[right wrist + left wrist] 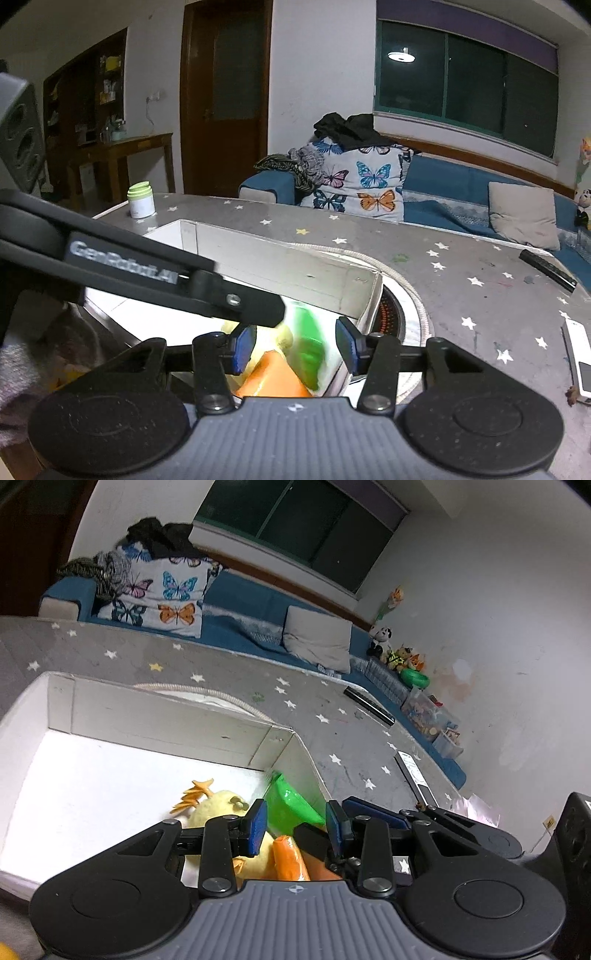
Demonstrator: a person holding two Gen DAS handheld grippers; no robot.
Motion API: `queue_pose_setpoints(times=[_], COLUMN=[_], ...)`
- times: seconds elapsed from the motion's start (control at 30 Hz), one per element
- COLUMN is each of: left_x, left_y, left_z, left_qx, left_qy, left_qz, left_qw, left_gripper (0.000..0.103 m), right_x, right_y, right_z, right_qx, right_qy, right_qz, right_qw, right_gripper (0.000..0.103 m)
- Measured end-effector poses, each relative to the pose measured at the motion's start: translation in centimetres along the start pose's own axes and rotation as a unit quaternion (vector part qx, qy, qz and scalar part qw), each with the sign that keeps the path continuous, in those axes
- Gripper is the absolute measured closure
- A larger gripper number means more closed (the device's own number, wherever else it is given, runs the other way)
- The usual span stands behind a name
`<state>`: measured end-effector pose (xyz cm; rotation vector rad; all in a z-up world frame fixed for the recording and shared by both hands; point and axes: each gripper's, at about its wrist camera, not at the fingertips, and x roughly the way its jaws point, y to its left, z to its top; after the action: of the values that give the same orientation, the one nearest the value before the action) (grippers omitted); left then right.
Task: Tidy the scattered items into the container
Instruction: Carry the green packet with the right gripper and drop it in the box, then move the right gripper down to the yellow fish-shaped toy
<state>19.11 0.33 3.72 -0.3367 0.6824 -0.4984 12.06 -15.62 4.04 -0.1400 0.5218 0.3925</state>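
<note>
A white open box [166,723] stands on the grey star-patterned table; it also shows in the right wrist view [280,266]. Inside lie a yellow plush duck [218,805], a green plastic scoop [288,805] and an orange carrot-shaped toy [290,860]. The scoop [310,350] and the orange toy [275,376] also show in the right wrist view. My left gripper [295,827] is open and empty over the box's near right corner. My right gripper [295,347] is open and empty just above the same toys. The left gripper's black arm [147,273] crosses the right wrist view.
On the table [332,716] lie a black remote [369,705] and a white remote [413,775]. A round heater plate with a rope rim [399,314] sits beside the box. A green-lidded jar [141,201] stands at the far corner. A blue sofa [461,188] runs behind.
</note>
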Motion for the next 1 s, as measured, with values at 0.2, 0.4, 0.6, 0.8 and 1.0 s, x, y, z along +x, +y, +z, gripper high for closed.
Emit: queue_pose_setpoints(times=[0.2, 0.4, 0.6, 0.8, 1.0], left_x=[-2.6, -6.0, -9.4, -11.2, -11.0], left_y=[0.0, 0.7, 2.3, 3.6, 4.4], left_z=[-1.1, -2.7, -4.7, -6.9, -8.3], left_qx=[0.001, -0.001, -0.016, -0.028, -0.033], left_qy=[-0.007, -0.011, -0.016, -0.005, 0.012], left_qz=[0.008, 0.034, 0.069, 0.092, 0.114], left_qw=[0.9999, 0.9994, 0.9973, 0.9953, 0.9928], left_gripper=[0.066, 0.066, 0.066, 0.066, 0.066], right_x=[-1.7, -4.0, -4.5, -4.1, -2.7], right_y=[0.7, 2.7, 5.0, 7.7, 10.0], right_z=[-0.4, -1.2, -2.2, -3.2, -4.5], right_qx=[-0.006, -0.021, -0.037, -0.076, -0.113], right_qy=[-0.005, -0.005, 0.018, 0.046, 0.071], right_qz=[0.012, 0.058, 0.117, 0.161, 0.175], right_qw=[1.000, 0.998, 0.992, 0.983, 0.976], right_gripper=[0.055, 0.051, 0.048, 0.043, 0.042])
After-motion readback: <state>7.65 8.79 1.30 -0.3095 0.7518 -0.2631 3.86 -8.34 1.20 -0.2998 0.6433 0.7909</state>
